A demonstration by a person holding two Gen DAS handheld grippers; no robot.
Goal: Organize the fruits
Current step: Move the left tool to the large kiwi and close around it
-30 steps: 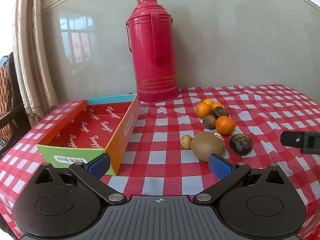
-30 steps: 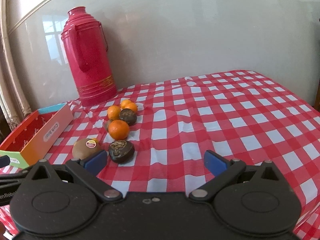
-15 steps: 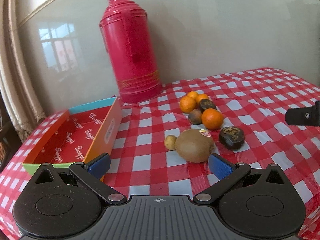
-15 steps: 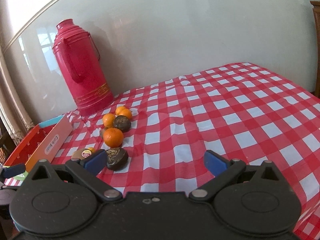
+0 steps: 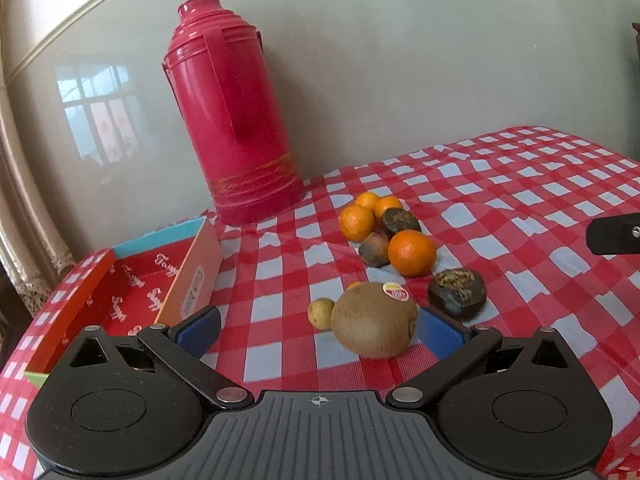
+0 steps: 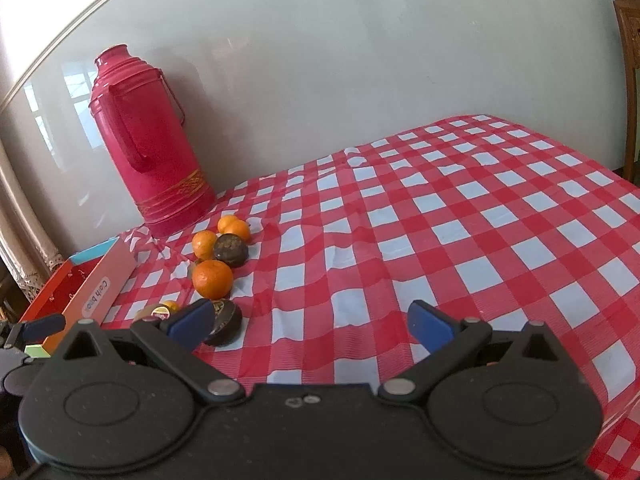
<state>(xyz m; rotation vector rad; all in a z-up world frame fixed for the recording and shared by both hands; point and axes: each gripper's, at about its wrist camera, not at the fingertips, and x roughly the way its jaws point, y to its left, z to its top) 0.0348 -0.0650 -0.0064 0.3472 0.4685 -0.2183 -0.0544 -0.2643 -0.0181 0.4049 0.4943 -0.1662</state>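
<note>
A brown kiwi (image 5: 374, 322) with a sticker lies on the checked cloth, just inside the right fingertip of my open left gripper (image 5: 320, 330). A small yellowish fruit (image 5: 321, 313) sits at its left. Behind are several oranges (image 5: 412, 252), a dark round fruit (image 5: 457, 293) and two more dark fruits (image 5: 400, 221). The open red cardboard box (image 5: 132, 292) stands at the left. My right gripper (image 6: 310, 326) is open over bare cloth, its left fingertip in front of a dark fruit (image 6: 224, 322); oranges (image 6: 212, 279) lie beyond.
A tall red thermos (image 5: 234, 120) stands against the wall behind the box and fruit. The red-and-white tablecloth (image 6: 460, 216) spreads to the right. A wooden chair edge (image 6: 628, 60) shows at far right. Part of the right gripper (image 5: 614, 234) juts in at the left view's right edge.
My left gripper has moved forward and right toward the kiwi, which now lies between its fingertips near the right one. The right gripper has drawn back and swung right; both stay open.
</note>
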